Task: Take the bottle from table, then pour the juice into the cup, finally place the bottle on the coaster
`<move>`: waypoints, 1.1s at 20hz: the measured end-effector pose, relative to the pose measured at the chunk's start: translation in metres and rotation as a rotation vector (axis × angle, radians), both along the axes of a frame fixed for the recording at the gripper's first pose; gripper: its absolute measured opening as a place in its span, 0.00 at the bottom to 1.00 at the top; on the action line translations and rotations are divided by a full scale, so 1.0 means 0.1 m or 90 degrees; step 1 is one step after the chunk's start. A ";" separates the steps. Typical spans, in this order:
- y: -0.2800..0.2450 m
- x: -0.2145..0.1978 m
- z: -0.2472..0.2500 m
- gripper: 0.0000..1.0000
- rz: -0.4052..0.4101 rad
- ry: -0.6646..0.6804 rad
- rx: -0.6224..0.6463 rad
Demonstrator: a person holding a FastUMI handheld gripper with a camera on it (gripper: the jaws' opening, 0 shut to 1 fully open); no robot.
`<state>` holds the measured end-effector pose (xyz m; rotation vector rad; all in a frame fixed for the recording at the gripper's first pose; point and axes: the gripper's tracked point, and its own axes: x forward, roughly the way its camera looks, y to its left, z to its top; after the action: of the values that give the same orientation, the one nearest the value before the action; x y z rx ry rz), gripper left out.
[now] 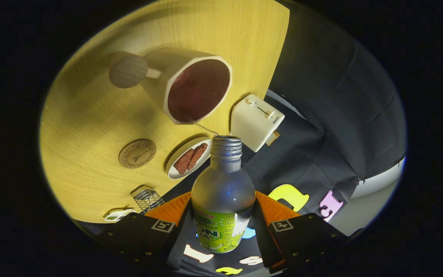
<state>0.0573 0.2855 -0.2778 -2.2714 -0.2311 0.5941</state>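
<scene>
The gripper [223, 227] has its two fingers closed in against the sides of the clear, silvery-necked plastic bottle with a green label [223, 196], pinching it at the label band, so the bottle is held between the fingers and tipped forward over the yellow wood-grain table [90, 115]. Its open threaded mouth sits just short of the rim of the cream ceramic cup with a round wooden knob handle [190, 84], which already holds dark reddish juice; a thin thread seems to run from the mouth toward the cup. The risk, as I judge it, is the gap between mouth and rim: any drift back and the last drops would land on the white oval plate of brown slices [188, 157] just below. The round cork coaster [137, 153] lies to the side of the plate (well clear of the cream toaster [256, 121]), so swinging the bottle there could clip the plate.
</scene>
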 end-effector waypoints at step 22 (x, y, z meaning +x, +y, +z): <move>-0.07 -0.10 -0.14 0.76 -0.059 0.062 0.156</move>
<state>0.0469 0.2787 -0.2917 -2.0000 -0.1425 0.5922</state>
